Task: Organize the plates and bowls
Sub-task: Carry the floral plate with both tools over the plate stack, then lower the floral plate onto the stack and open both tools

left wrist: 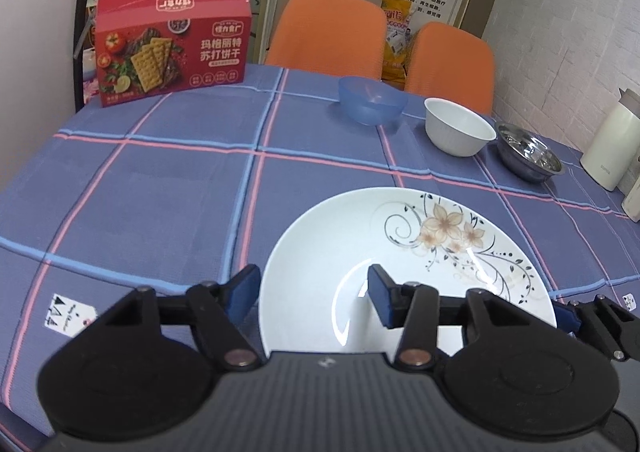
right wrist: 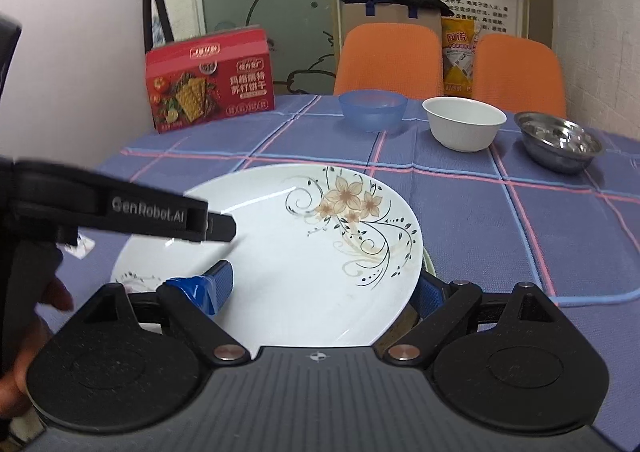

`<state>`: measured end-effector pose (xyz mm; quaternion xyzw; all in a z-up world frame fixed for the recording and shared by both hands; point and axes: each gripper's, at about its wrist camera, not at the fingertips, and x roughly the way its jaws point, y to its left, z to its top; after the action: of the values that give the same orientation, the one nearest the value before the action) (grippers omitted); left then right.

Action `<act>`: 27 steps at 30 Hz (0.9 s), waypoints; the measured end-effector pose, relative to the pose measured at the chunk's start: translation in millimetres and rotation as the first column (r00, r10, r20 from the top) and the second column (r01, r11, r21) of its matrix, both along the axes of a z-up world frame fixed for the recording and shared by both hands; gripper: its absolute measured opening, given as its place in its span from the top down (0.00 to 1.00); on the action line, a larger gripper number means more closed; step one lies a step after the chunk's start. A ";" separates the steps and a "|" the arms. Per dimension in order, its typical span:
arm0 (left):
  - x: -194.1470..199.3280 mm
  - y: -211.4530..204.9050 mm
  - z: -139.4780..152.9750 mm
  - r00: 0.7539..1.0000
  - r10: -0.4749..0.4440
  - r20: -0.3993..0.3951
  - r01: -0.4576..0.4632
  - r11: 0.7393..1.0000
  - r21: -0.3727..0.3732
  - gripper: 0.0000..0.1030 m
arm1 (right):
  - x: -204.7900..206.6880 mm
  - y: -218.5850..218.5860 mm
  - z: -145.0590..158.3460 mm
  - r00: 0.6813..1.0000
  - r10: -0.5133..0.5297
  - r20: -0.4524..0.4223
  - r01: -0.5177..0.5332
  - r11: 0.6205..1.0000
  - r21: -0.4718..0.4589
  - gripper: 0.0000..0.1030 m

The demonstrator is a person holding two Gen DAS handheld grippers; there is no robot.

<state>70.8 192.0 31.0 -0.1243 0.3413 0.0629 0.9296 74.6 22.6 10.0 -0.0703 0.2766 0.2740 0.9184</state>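
Glossy round plate [left wrist: 400,252] (floral print) on woven checked tablecloth [left wrist: 160,192].

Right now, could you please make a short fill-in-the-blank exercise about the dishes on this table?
1. The plate is decorated with a ____ pattern.
2. Between the blue bowl and the metal bowl stands a ____ bowl.
3. The red cracker box stands on the ____ tablecloth.
4. Behind the table stand two ____ chairs.

Missing words: flower; white; checked; orange
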 end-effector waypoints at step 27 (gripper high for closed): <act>5.3 -25.6 28.3 0.998 -0.042 0.054 0.042 0.999 -0.005 0.29 | 30.8 -100.0 11.8 0.968 -0.240 -0.080 0.252 0.940 0.228 0.25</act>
<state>76.1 166.3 59.4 -0.1218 0.3189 0.0390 0.9391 105.4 -77.4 21.8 0.0818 0.2717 0.1899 0.9399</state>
